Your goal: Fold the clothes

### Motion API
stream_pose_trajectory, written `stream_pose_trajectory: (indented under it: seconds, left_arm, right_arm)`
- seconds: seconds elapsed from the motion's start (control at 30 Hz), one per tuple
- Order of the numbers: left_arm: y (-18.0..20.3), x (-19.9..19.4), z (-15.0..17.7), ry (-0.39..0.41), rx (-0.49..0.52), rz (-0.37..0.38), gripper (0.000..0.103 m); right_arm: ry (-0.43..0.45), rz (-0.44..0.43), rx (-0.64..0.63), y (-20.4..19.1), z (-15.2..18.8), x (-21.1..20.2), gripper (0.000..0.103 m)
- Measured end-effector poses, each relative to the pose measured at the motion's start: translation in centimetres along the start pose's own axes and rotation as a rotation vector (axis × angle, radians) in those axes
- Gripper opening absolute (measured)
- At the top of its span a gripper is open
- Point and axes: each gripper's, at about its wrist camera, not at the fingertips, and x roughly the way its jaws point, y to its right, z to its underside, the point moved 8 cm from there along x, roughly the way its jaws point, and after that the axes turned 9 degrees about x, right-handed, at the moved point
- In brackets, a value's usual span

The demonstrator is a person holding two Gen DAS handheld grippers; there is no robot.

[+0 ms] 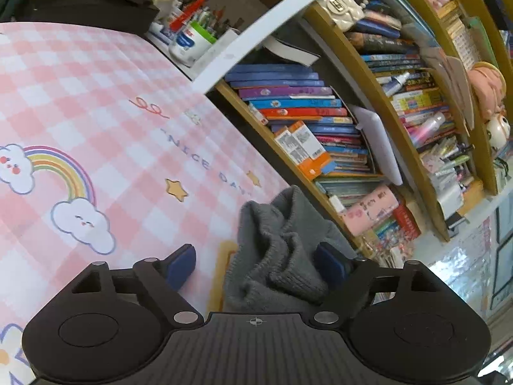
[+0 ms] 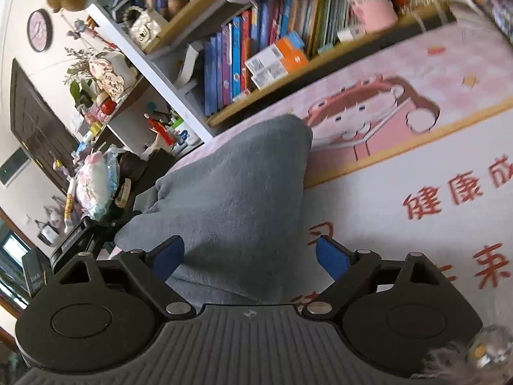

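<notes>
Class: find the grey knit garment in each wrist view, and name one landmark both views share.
Left wrist: grey garment bottom centre, bunched between open fingers, nearer the right one.
Right wrist: grey garment centre, a peak rising from between open fingers.
Shared landmark: orange box on the bookshelf.

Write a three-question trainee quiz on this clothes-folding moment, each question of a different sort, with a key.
1. True or false: both the left tool and the right tool have their blue pads spread apart.
2. Multiple choice: the grey garment lies on (A) a bare wooden floor, (B) a pink printed mat, (C) a metal tray.
3. Fill in: behind the mat stands a wooden ____ packed with books.

Key: 1 true; 2 B; 3 bookshelf.
</notes>
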Motion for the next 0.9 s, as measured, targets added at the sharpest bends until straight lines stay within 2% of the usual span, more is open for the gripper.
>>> stream_pose_trajectory:
  seconds: [0.13,0.23,0.3,0.37,0.43,0.47,0.57,0.7,0.8,0.9]
  left_arm:
    - [1.6,0.5,0.2,-0.031,0.091,0.034,0.091]
    - [2.4,1.5,0.6,-0.067,0.146,0.027,0.091]
    - [2.3,2.3,1.0,-0.099,0.127,0.033,0.091]
    - [2.2,3.0,1.5,-0.136,0.101,0.045,0.086]
    - [2.6,3.1,2.0,-0.151,0.078,0.071,0.072]
    - [2.9,2.9,2.2,-0.155,0.071,0.082,0.07]
    - [4.0,2.2,2.7,-0.17,0.09,0.096,0.063]
    - [4.2,2.1,3.0,-0.176,0.098,0.095,0.063]
    - [4.4,2.1,3.3,-0.18,0.104,0.094,0.068]
    - [4.6,2.1,3.4,-0.184,0.119,0.09,0.073]
  right_arm:
    - [-0.04,-0.015,0.054,0.3,-0.2,0.9,0.085]
    - [-0.067,-0.021,0.083,0.5,-0.4,1.6,0.076]
    - [-0.084,-0.025,0.101,0.5,-0.5,2.0,0.069]
    - [-0.092,-0.025,0.099,0.3,-0.6,2.3,0.062]
    - [-0.094,-0.02,0.076,0.0,-0.8,2.4,0.053]
    - [-0.091,-0.014,0.046,-0.3,-0.9,2.2,0.048]
    - [-0.052,-0.002,-0.035,-1.1,-1.3,1.2,0.041]
    - [0.0,0.002,-0.104,-1.4,-1.7,-0.3,0.04]
    - [-0.032,0.011,-0.112,-1.1,-1.4,0.1,0.041]
    - [-0.056,0.02,-0.095,-0.5,-1.2,0.7,0.049]
